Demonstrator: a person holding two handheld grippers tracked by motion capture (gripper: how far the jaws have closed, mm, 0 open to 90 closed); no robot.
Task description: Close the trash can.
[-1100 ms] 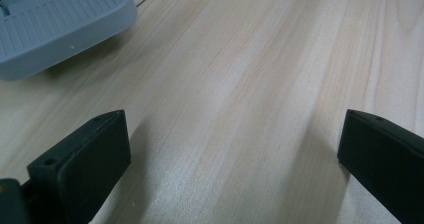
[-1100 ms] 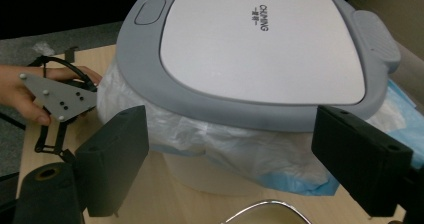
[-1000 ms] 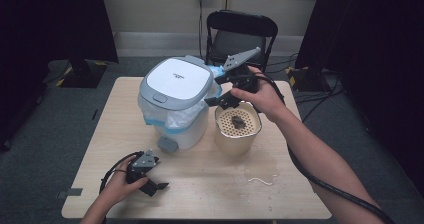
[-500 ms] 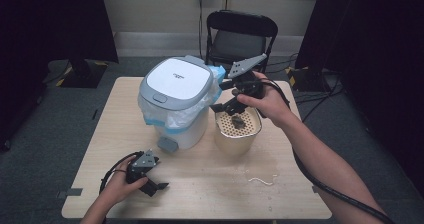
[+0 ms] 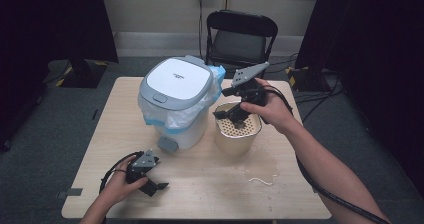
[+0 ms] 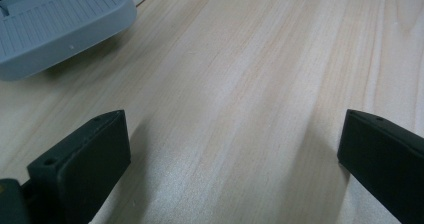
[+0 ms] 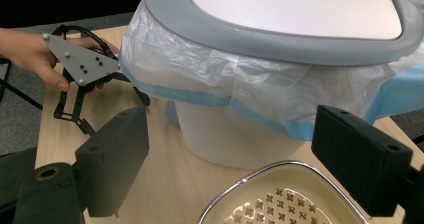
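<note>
Cream perforated strainer pot [image 5: 238,134], chrome-rimmed, right gripper [image 5: 234,115] released above it, left gripper [image 5: 150,181] released

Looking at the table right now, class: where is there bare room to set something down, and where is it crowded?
Bare wood runs along the near edge of the table, between the left gripper and the small white scrap, and across the far-left corner beside the pedal bin. It is crowded in the middle: the bin and the perforated beige container stand close together, with the right gripper over the container's rim.
</note>
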